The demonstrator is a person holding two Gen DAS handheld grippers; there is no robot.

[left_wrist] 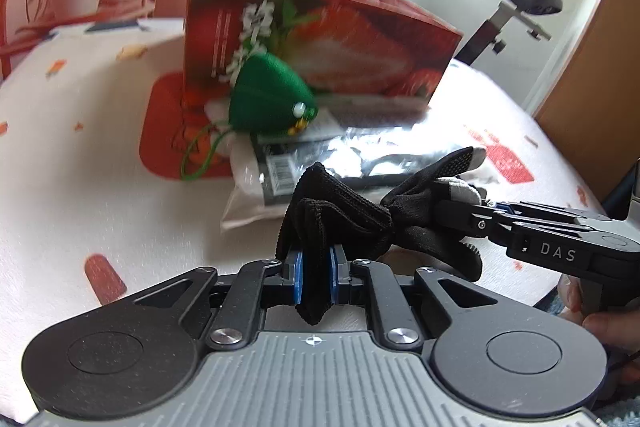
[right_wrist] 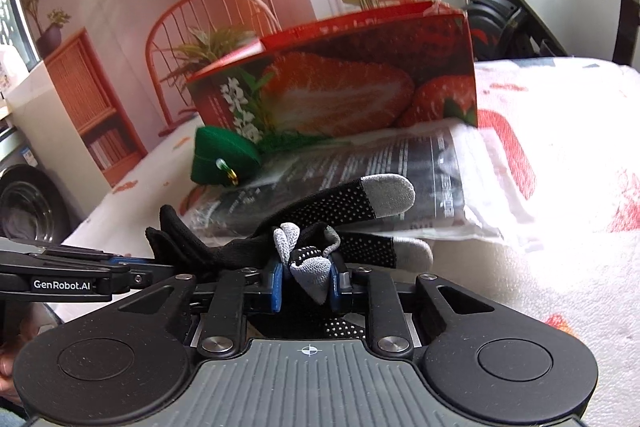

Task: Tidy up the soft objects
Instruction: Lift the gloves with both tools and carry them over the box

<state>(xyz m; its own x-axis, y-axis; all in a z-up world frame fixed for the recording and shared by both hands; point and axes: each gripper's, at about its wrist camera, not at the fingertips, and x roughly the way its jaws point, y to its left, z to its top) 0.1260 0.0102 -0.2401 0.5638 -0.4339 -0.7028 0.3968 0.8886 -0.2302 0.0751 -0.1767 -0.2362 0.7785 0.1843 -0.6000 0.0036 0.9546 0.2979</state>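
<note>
Both grippers pinch black knit glove (left_wrist: 344,215), low centre: left gripper (left_wrist: 316,263) cuff, right gripper (right_wrist: 306,273) fingers. Step: lifting. Next: carry to red strawberry-print box (left_wrist: 320,43), upper centre.

Home living rm: exercise bike (left_wrist: 516,7), printed tablecloth (left_wrist: 80,167), washing machine (right_wrist: 24,203) (room-scene backdrop behind)

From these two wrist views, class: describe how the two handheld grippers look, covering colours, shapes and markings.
Each gripper, left gripper and right gripper, has matte black linkage arms with silver screws, two round black discs, blue pads and a ribbed grey base bearing a crosshair mark. White lettering marks their sides: "DAS" and "GenRobot.AI".
</note>
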